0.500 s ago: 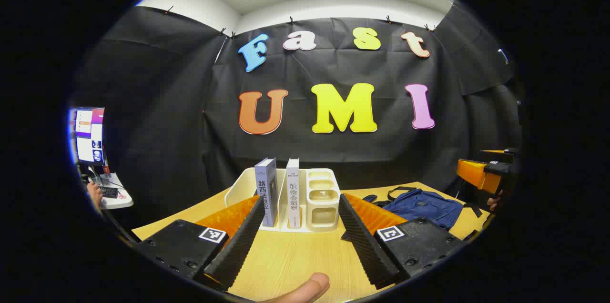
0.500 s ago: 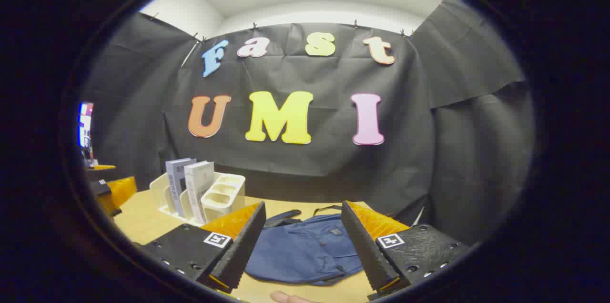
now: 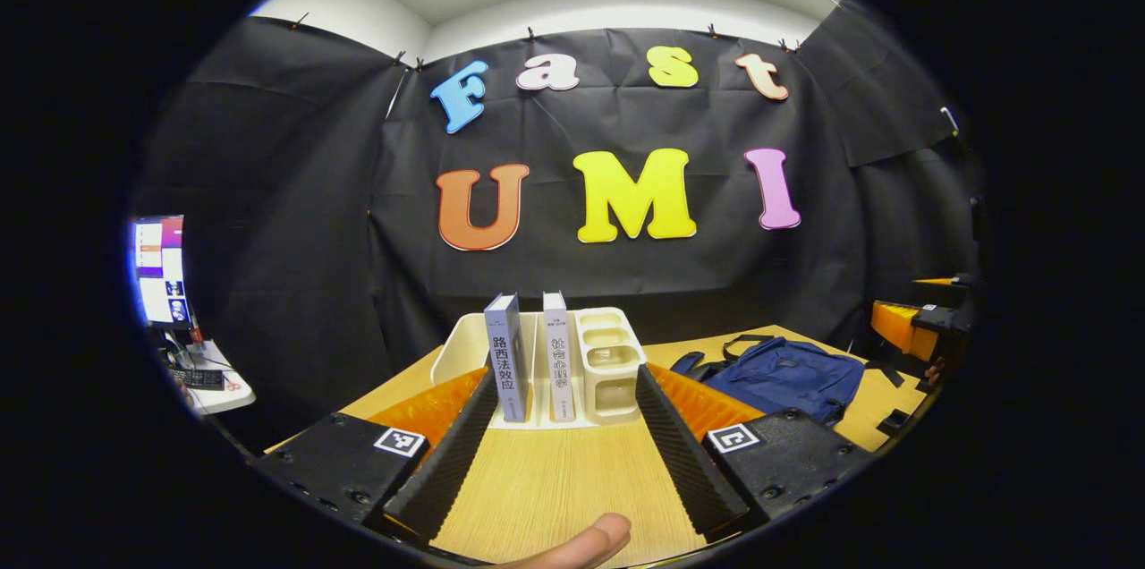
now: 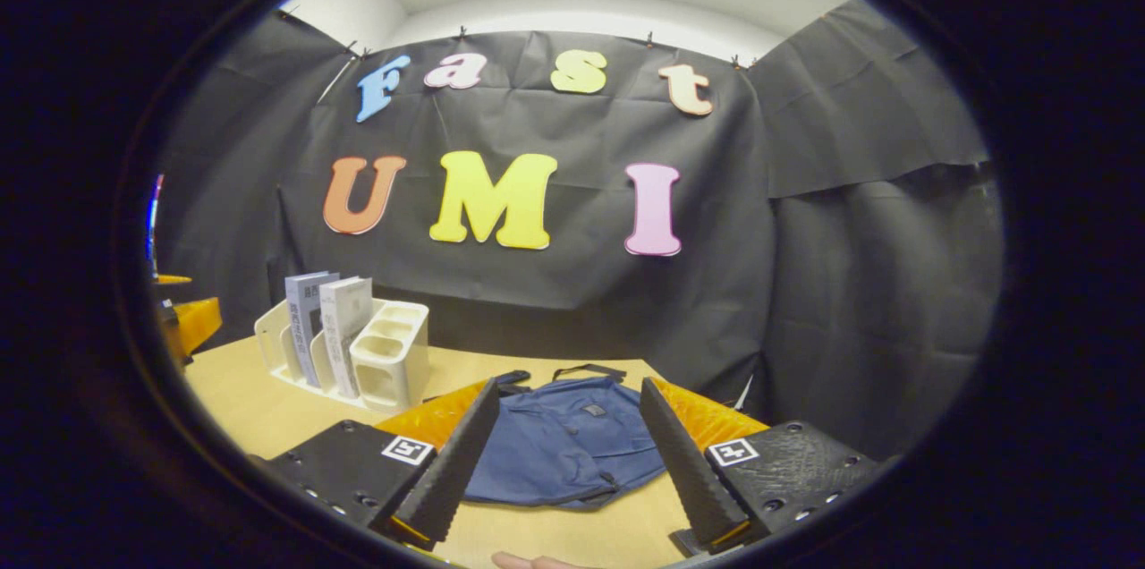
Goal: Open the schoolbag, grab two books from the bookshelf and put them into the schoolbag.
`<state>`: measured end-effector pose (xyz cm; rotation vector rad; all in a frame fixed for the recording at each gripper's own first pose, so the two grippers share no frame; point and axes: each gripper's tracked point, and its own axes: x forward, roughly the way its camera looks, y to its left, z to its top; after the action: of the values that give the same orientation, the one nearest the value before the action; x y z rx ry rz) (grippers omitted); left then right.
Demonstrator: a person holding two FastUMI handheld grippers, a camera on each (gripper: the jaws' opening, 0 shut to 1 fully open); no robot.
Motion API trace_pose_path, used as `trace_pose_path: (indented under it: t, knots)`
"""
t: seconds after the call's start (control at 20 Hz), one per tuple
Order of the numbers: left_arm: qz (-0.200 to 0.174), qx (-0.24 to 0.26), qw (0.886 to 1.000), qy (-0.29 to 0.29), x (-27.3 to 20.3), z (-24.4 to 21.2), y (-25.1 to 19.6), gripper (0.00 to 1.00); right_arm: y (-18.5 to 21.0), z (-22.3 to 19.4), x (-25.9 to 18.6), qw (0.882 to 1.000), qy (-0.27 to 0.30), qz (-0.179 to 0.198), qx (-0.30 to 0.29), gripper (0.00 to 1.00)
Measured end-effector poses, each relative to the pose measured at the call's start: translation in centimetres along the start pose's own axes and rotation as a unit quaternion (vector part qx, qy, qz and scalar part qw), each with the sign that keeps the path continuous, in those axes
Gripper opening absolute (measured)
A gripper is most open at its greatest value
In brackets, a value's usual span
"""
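Your right tool point(image 4: 562, 453), fingers apart, faces the blue schoolbag point(image 4: 564, 439) lying straight ahead near the bench's far edge.

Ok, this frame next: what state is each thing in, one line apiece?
Schoolbag: lying flat on the table, closed as far as can be seen.
Two books: upright in the bookshelf, untouched.
Bookshelf: standing on the table, its small compartments look empty.
Left gripper: open, holding nothing, facing the books.
Right gripper: open, holding nothing, facing the schoolbag.
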<state>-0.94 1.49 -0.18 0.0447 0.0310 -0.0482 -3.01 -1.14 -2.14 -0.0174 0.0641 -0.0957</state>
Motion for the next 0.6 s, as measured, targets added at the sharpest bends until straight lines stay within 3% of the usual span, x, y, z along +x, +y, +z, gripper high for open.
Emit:
trace_pose_path:
  t: [0.25, 0.6]
  knots:
    - [0.033, -0.023, 0.999, 0.015, 0.3, -0.7, 1.3, 0.98, -0.6, -0.5, -0.3, 1.000, 0.008, 0.009, 0.007, 0.95]
    - [0.022, -0.018, 0.999, 0.021, 0.5, -1.1, 1.3, 0.98, 0.1, -2.5, 0.3, 0.999, 0.033, 0.016, -0.008, 0.96]
